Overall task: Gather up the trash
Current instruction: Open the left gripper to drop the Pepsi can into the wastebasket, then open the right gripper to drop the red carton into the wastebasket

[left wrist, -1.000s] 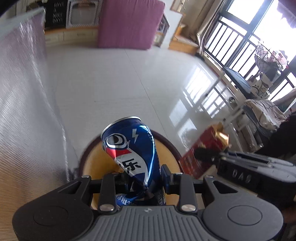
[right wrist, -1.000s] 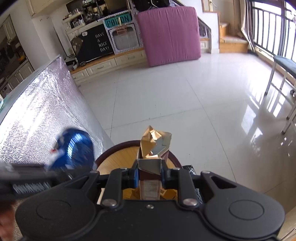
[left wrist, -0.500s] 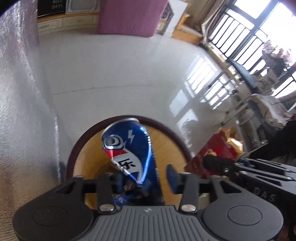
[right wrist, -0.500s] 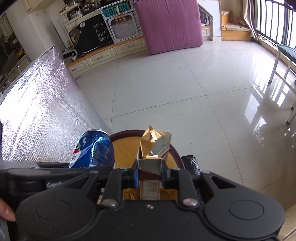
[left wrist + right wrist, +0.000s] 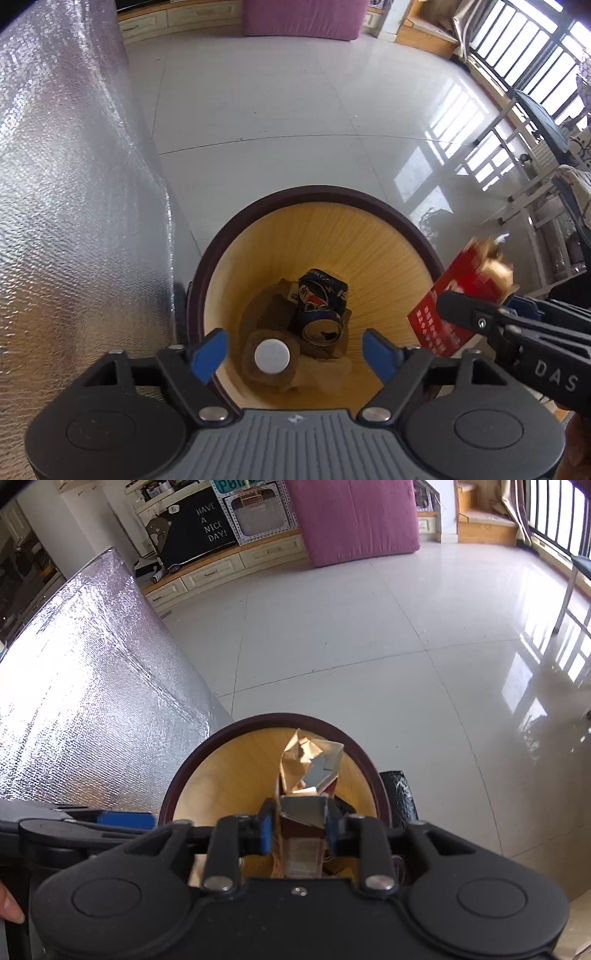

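Lying at the bottom of one round, ribbed yellow bin [image 5: 373, 236] are one dented blue can [image 5: 322, 307] and a white-capped bottle [image 5: 271, 355]. The left gripper [image 5: 294, 350] hangs spread above. The right gripper [image 5: 298, 829] clamps one crumpled red-and-gold carton [image 5: 308, 771] over the bin, with a silver foil sheet [image 5: 74, 206] at left.
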`<control>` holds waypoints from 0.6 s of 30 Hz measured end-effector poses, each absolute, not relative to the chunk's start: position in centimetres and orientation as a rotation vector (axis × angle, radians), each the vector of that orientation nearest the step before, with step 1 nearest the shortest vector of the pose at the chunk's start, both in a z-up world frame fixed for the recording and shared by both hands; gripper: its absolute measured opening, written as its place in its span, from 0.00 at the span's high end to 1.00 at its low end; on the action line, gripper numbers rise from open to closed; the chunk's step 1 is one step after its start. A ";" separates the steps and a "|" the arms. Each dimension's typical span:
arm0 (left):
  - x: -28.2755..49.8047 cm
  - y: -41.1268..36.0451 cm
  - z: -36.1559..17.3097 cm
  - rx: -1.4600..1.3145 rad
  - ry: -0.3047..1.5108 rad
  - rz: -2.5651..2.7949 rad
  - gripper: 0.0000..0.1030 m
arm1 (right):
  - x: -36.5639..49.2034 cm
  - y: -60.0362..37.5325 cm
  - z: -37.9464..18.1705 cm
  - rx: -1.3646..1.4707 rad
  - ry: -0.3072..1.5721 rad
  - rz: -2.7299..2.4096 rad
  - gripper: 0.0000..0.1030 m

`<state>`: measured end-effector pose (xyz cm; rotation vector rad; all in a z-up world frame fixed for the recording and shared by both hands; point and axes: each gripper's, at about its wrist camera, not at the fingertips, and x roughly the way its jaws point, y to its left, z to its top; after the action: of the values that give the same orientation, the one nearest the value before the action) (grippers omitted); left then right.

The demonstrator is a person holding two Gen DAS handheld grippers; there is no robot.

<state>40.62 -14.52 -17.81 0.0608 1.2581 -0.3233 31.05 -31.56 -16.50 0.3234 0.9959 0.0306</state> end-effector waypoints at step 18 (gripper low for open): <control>38.8 -13.7 -16.7 0.096 1.240 -0.264 0.00 | 30.1 -32.4 -16.9 0.327 1.041 0.006 0.07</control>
<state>38.80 -13.69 -16.74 0.0961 1.2395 -0.2638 30.13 -32.41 -16.93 0.3271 1.0411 0.0062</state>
